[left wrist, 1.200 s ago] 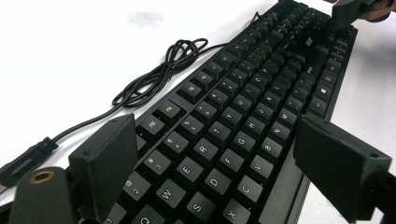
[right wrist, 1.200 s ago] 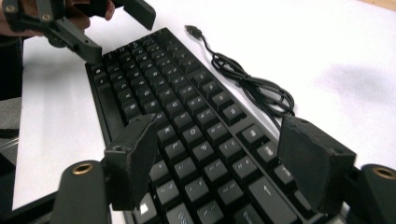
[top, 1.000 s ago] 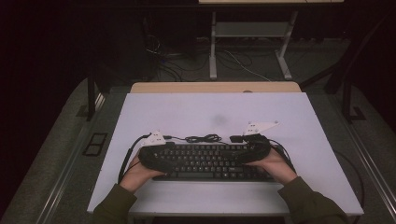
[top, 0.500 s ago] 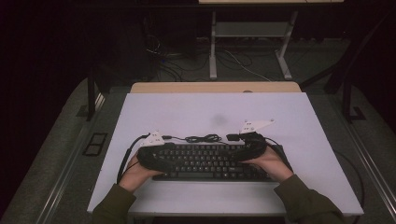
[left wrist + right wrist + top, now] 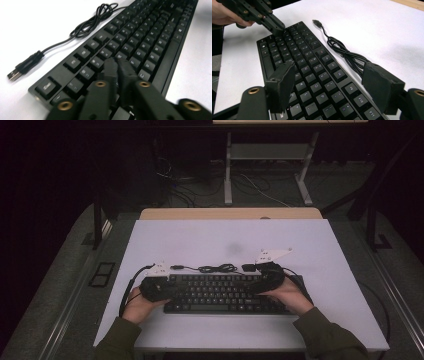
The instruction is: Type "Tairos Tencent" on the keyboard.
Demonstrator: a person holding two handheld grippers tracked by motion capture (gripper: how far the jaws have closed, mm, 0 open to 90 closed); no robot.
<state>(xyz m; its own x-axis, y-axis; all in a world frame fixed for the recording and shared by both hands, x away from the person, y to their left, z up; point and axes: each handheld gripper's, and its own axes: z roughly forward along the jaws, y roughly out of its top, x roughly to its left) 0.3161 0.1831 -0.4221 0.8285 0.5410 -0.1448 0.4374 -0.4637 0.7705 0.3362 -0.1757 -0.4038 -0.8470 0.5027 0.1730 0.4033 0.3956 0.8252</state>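
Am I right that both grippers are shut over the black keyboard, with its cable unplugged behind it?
Not quite. The left gripper is shut over the keyboard, but the right gripper is open, as the right gripper view shows. The cable does lie unplugged behind it.

Bare white table [image 5: 225, 237] beyond the coiled cable [image 5: 216, 268], open from edge to edge. Open strip of tabletop along the near edge too, in front of the keyboard [image 5: 222, 293]. Cable and its USB plug [image 5: 15, 73] lying loose just behind the keyboard's far edge, in the way of any low pass there. Keyboard's ends taken up by left gripper [image 5: 156, 287] and right gripper [image 5: 267, 277]. Narrow margins of table left and right
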